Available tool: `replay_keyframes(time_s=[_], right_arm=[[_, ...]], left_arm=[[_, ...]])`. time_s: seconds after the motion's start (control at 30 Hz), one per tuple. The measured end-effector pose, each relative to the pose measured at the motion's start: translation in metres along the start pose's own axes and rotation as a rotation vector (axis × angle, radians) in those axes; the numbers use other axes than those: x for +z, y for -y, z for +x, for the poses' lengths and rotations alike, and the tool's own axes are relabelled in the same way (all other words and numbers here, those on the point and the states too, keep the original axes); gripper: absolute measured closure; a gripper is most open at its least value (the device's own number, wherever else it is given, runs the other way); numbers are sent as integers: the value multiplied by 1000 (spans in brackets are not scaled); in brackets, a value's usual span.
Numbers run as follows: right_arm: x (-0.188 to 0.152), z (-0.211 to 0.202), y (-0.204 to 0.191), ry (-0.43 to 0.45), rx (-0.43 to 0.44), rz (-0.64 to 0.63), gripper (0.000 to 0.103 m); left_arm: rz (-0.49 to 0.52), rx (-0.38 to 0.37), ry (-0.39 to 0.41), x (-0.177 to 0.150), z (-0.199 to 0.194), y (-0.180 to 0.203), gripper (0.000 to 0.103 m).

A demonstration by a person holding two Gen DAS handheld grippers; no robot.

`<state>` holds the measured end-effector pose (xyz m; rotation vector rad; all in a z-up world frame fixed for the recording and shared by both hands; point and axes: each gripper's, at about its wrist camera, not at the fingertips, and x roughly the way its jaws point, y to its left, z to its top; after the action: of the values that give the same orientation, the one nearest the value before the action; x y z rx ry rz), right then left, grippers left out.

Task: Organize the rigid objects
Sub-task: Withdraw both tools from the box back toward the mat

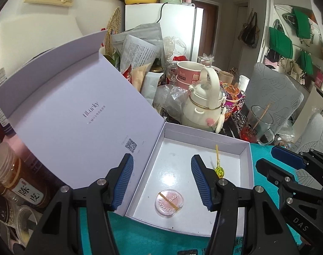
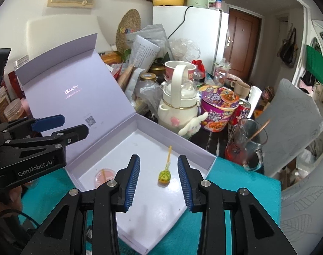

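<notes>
Lollipop in box, between right fingers, untouched.

The stick of the lollipop is being partly covered by the left gripper's finger in the left wrist view. The near corner of the white box is being hidden behind the right gripper. The small print on the open lid is being rendered too small to read.
</notes>
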<state>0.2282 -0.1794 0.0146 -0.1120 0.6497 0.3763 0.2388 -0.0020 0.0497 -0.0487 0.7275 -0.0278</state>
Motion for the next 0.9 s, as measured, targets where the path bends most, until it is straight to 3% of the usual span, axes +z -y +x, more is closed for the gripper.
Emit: replay_keyframes(time_s=[0.27, 0.67, 0.8, 0.9], right_arm=[[0, -34, -14, 47, 15, -11, 66], [-17, -85, -28, 99, -1, -17, 55], [-25, -99, -32, 110, -5, -16, 51], [-33, -109, -33, 117, 6, -11, 47]], left_arm=[[20, 23, 59, -3, -45, -1, 47], [43, 27, 112, -24, -98, 3, 47], [50, 30, 141, -34, -115, 3, 26], [54, 35, 146, -41, -125, 1, 26]])
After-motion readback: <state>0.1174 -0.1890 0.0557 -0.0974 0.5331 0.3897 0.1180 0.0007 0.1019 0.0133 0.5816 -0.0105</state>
